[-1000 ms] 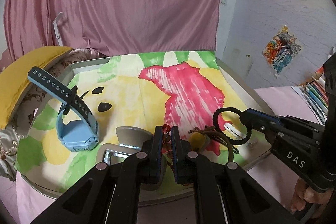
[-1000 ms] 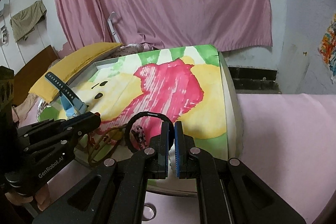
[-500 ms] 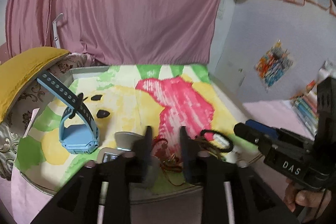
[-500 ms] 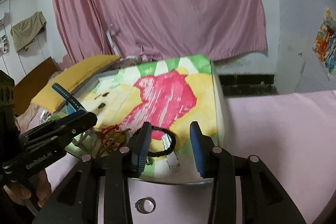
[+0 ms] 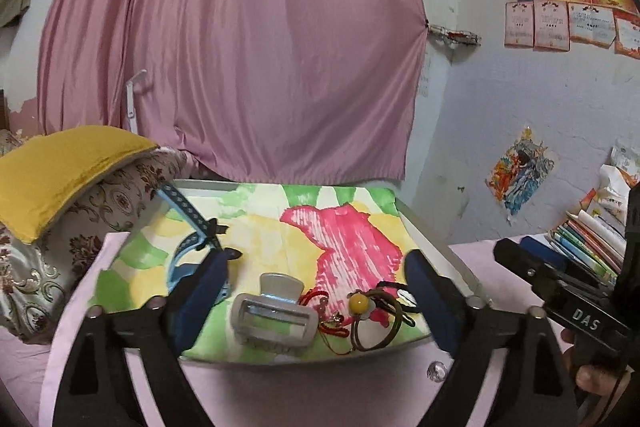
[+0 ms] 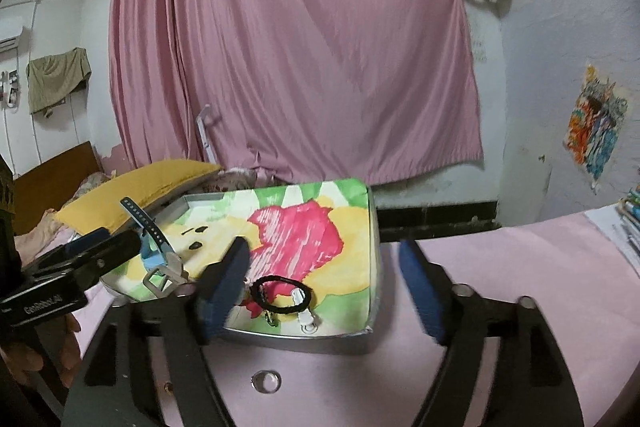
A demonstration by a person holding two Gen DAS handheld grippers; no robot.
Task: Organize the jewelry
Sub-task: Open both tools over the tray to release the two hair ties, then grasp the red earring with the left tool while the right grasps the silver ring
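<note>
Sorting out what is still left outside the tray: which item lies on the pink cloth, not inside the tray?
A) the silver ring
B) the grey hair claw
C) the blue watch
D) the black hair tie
A: the silver ring lies on the pink cloth just in front of the tray, while the other three sit inside it.

A grey claw clip (image 5: 274,321) is lying near the tray's (image 5: 436,247) front edge. Right of it a red cord bracelet (image 5: 324,311) is tangling with a brown cord carrying a yellow bead (image 5: 359,302). A black hair tie (image 6: 280,295) is resting toward the front right corner. A blue watch (image 5: 188,255) is standing strap-up at the left edge.
</note>
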